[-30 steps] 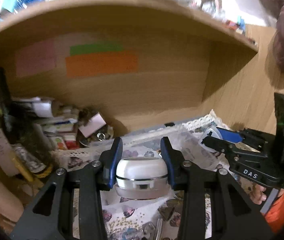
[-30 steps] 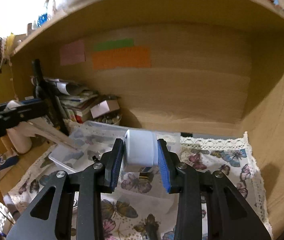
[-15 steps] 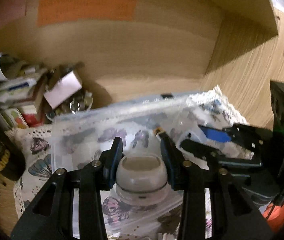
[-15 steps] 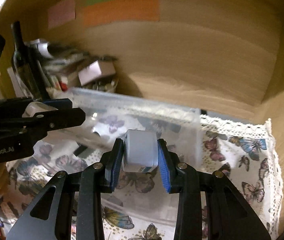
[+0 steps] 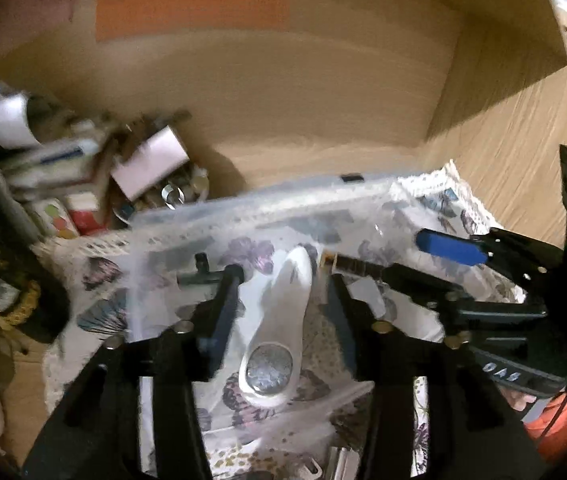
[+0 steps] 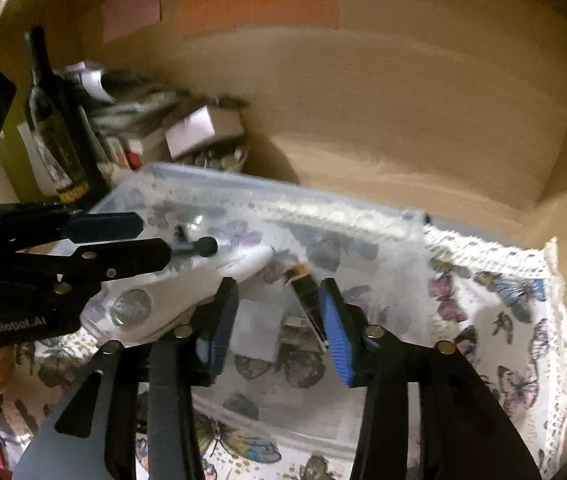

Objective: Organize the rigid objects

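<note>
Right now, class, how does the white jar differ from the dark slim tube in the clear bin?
The white jar is pale and broad, showing a round silvery face; the dark slim tube is black, narrow, gold-banded. The jar looks blurred, the tube sharper. Both lie in the clear bin, ungripped.

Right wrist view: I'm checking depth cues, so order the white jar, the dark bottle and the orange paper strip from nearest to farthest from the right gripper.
From the right gripper:
1. White jar, lying in the clear bin just left of the fingers.
2. Dark bottle, standing far left past the bin.
3. Orange paper strip, up on the back wall.
</note>
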The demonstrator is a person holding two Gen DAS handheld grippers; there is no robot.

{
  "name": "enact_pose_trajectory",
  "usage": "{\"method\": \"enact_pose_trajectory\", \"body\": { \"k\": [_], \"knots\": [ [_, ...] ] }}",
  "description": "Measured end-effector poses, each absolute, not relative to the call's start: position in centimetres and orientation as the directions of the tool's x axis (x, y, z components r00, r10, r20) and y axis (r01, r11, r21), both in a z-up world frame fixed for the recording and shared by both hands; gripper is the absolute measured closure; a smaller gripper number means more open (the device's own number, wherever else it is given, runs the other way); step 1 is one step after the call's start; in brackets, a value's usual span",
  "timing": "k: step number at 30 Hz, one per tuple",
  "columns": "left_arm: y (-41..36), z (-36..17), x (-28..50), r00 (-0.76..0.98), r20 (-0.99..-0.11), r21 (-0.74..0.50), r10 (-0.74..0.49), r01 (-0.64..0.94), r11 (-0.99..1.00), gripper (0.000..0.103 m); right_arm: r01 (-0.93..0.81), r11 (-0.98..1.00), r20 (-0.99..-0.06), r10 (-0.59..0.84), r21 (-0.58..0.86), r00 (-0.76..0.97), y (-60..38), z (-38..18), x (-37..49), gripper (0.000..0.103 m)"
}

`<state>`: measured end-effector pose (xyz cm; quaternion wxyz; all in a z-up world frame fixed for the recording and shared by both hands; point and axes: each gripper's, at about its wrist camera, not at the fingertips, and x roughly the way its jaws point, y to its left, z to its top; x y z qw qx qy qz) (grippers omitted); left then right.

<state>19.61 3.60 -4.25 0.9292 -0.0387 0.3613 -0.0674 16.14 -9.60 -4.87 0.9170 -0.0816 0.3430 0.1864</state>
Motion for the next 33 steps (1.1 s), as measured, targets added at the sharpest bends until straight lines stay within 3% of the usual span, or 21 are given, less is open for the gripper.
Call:
{"method": "enact_pose_trajectory", "body": {
  "k": [5, 10, 12, 18, 26, 28, 30, 33],
  "knots": [
    [3.8, -1.8, 16.6, 0.792, -0.603, -0.065, -0.090, 0.063, 0.996, 0.034, -0.380, 0.925, -0.593, 0.295, -0.021, 0.749, -10.9, -2.1, 13.4, 0.048],
    [3.9, -0.2, 13.2, 0.832, -0.554, -0.018, -0.035, 0.030, 0.999, 0.026, -0.358, 0.934, -0.550, 0.289, -0.020, 0.784, -12.4, -0.5, 10.4, 0.046],
    [3.9, 0.0, 11.9, 0.840, -0.542, -0.004, -0.023, 0.025, 1.000, 0.015, -0.349, 0.937, -0.544, 0.282, -0.020, 0.790, -13.0, -0.3, 9.7, 0.040],
    [3.8, -1.6, 9.1, 0.830, -0.558, 0.013, -0.005, 0.015, 1.000, 0.012, -0.317, 0.948, -0.549, 0.249, -0.030, 0.798, -14.7, -0.7, 7.5, 0.037],
    [3.9, -6.0, 7.8, 0.750, -0.661, 0.011, -0.014, 0.028, 1.000, 0.013, -0.291, 0.956, -0.616, 0.214, -0.026, 0.758, -16.2, -3.8, 5.9, 0.037],
    [4.0, -7.2, 7.6, 0.722, -0.692, 0.004, -0.019, 0.030, 1.000, 0.019, -0.285, 0.958, -0.643, 0.209, -0.015, 0.737, -16.6, -5.0, 5.7, 0.037],
    [4.1, -8.5, 7.4, 0.687, -0.726, -0.015, -0.036, 0.036, 0.999, 0.034, -0.282, 0.959, -0.664, 0.207, -0.006, 0.719, -16.9, -6.1, 5.3, 0.037],
    [4.1, -9.9, 7.0, 0.653, -0.756, -0.028, -0.047, 0.039, 0.999, 0.047, -0.270, 0.963, -0.692, 0.185, -0.015, 0.698, -17.1, -7.7, 5.0, 0.037]
  ]
}}
